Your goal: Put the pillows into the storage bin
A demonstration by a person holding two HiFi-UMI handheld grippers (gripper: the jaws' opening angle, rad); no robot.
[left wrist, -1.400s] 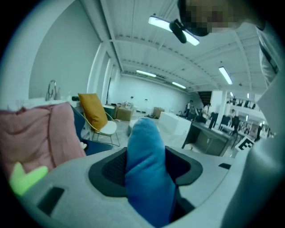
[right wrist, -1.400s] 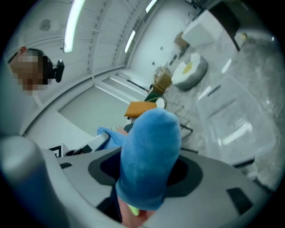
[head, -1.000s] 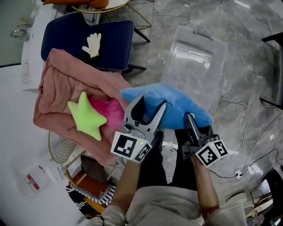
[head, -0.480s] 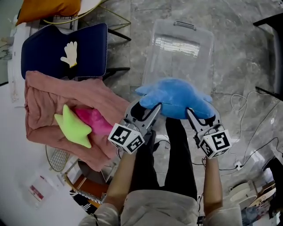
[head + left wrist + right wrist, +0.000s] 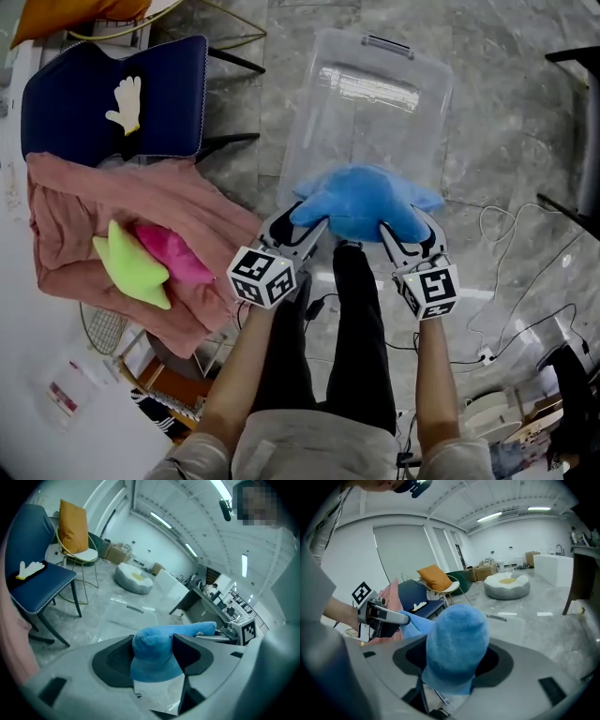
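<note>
Item in hand: blue plush star pillow [image 5: 361, 202], carried in the air between my two grippers at the near end of the clear storage bin [image 5: 367, 131]. In the head view it covers the bin's near rim; whether it hangs over the opening I cannot tell.

Left gripper [image 5: 302, 225]: jaws clamped on one arm of the star, plush bulging between the pads.
Right gripper [image 5: 405, 230]: jaws clamped on the opposite arm, the rounded tip poking up past the pads.

Handling, as I judge it: light, soft and squashy, not fragile. The fleece gives under the pads rather than slipping. The star's arms are the natural places to take hold, one on each side, so the body sags evenly between them.

Bin: nothing in it that I can see, lid off, set on the marble floor.

Still to store: lime-green star pillow [image 5: 131, 267] and pink pillow [image 5: 173, 255], touching, both lying on a rumpled pink blanket [image 5: 112, 202] to my left.

Other stock: navy chair [image 5: 112, 98] with a white glove [image 5: 125, 101] on its seat; orange cushion [image 5: 75, 14] beyond it; cables [image 5: 506, 272] on the floor to my right.

Obstructions: none between pillow and bin, in my judgement.
</note>
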